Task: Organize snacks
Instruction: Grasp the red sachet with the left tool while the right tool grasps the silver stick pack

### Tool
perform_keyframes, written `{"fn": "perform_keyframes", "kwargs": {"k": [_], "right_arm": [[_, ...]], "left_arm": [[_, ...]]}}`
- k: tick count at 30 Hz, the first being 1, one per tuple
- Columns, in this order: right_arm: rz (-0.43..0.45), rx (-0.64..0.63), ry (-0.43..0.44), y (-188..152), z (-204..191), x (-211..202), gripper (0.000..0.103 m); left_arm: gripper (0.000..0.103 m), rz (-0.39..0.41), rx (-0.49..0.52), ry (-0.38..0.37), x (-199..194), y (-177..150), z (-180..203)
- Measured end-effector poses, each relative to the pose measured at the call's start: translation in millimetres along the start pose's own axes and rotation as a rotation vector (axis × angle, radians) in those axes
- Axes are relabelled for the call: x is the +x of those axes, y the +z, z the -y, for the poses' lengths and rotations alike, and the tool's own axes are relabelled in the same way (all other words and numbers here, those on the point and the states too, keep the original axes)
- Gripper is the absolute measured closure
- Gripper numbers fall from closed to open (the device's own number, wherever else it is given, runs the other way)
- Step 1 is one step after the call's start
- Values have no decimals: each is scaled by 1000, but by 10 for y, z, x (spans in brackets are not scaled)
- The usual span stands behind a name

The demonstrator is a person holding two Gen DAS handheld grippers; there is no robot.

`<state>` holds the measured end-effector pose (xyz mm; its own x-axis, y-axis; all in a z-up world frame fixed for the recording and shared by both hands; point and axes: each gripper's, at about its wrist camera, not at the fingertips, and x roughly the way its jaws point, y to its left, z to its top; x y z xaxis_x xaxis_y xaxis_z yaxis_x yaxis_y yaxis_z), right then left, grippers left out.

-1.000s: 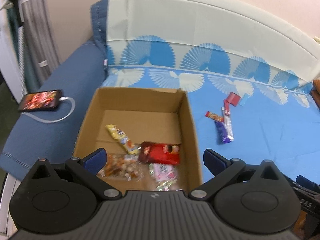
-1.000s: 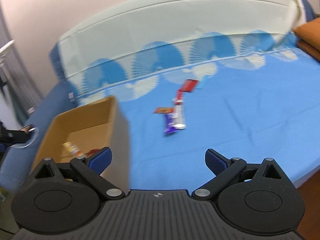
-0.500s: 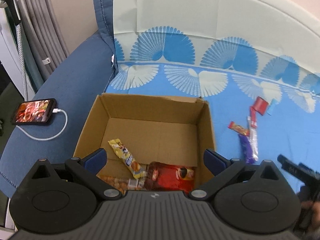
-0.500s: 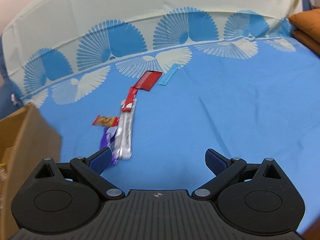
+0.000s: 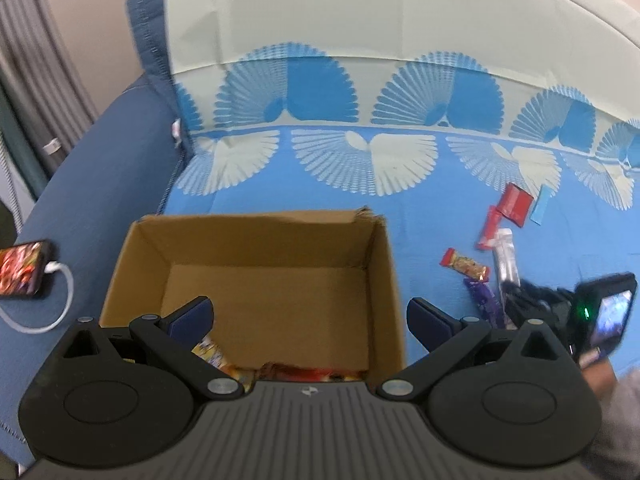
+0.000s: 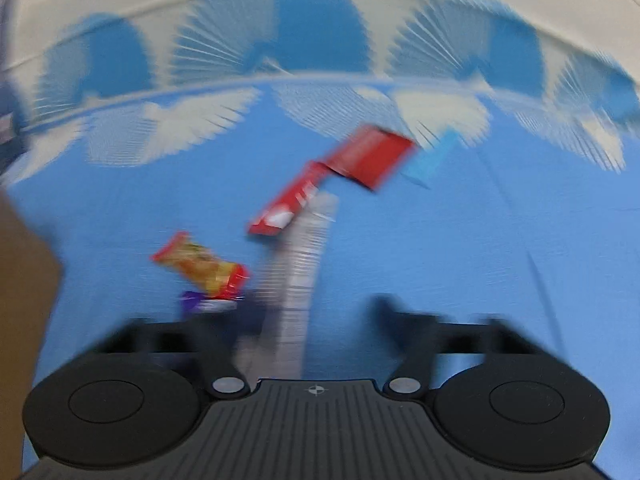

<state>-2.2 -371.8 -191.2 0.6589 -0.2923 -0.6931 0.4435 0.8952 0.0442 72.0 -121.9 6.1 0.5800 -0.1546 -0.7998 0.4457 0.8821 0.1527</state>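
Observation:
An open cardboard box (image 5: 384,272) sits on the blue bed sheet, with a few snacks at its near end. My left gripper (image 5: 310,316) is open and empty above the box. Loose snacks lie to the box's right: an orange-red bar (image 6: 200,268), a silver bar (image 6: 304,264), a purple bar (image 6: 200,300), a red stick (image 6: 288,204), a red packet (image 6: 368,156) and a light blue stick (image 6: 432,160). My right gripper (image 6: 316,316) is open, low over the silver bar, which lies between its fingers. This view is blurred. It also shows in the left wrist view (image 5: 520,300).
A phone (image 5: 20,268) on a white cable lies on the dark blue sofa arm at left. The cream and blue patterned backrest (image 5: 360,40) rises behind. The box's brown wall (image 6: 24,280) is at the left edge of the right wrist view.
My right gripper has moved forward and down over the loose snacks, now straddling the silver bar. My left gripper has moved forward over the box, hiding most snacks inside.

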Motion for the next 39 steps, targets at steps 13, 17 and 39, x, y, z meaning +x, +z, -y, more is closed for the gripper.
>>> {"fn": "perform_keyframes", "kwargs": {"k": [13,17,39], "right_arm": [[-27,323,-168,-498,1569,-623,79],[-19,394,-148,-539,1728,-559,52],[18,327,-175,-465,1560,-590,75]], "left_arm": [[0,-18,329,-300,1471,936,2012],[0,-61,413,-259,2167,1162,2673],[58,-68,499,-371,2291,1336,2899]]}}
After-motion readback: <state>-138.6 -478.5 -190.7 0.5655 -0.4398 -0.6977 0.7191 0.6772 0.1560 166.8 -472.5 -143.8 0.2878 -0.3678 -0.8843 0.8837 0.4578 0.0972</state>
